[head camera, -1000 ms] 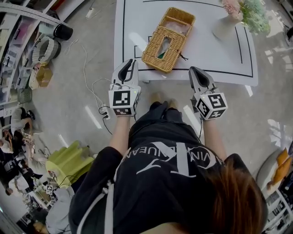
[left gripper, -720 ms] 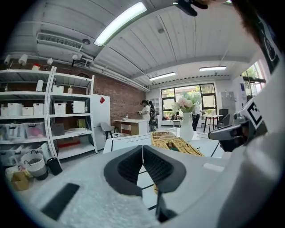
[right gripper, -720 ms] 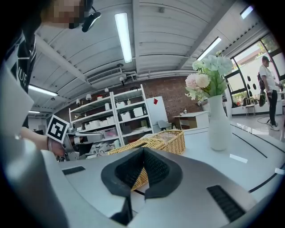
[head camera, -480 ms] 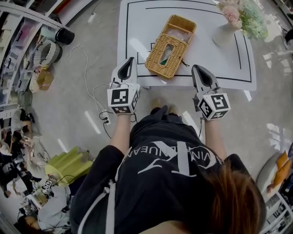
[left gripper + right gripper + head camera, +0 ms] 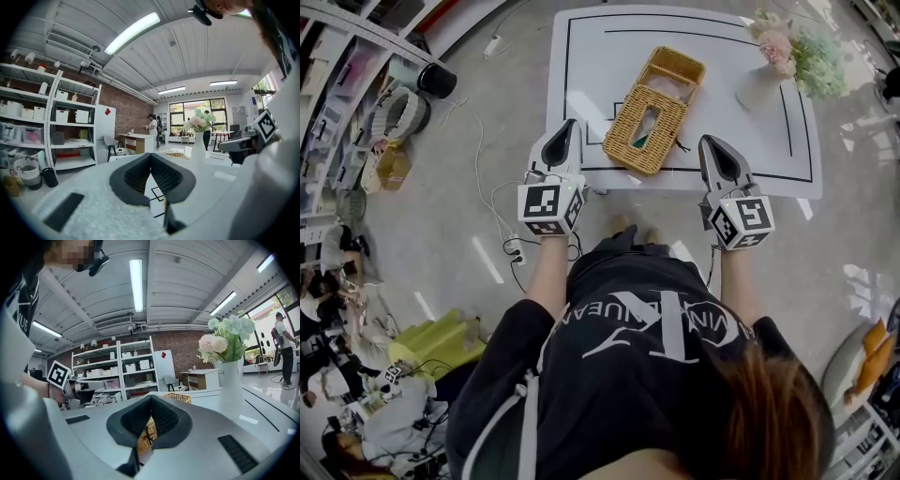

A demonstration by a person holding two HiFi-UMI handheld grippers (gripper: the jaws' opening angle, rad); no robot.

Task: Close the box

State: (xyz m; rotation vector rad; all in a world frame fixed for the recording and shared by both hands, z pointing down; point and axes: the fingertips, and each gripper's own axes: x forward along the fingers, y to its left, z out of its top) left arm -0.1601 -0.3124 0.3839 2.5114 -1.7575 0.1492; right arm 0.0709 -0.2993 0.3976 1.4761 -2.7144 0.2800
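The woven tan wicker box (image 5: 651, 114) sits on the white table (image 5: 581, 66), ahead of and between both grippers. Its long axis slants from near-left to far-right, and one half seems to lie folded open at the far end. The left gripper (image 5: 571, 126) and right gripper (image 5: 711, 142) flank its near end, about equally close. Each has its jaws pressed together on nothing.

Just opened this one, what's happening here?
A person stands at a white table with a handheld gripper in each hand. The left gripper and right gripper hover at the table's near edge, both with jaws together and nothing between them. The wicker box lies beyond them, apparently open and untouched, so closing has not begun. A vase of flowers stands at the far right corner.
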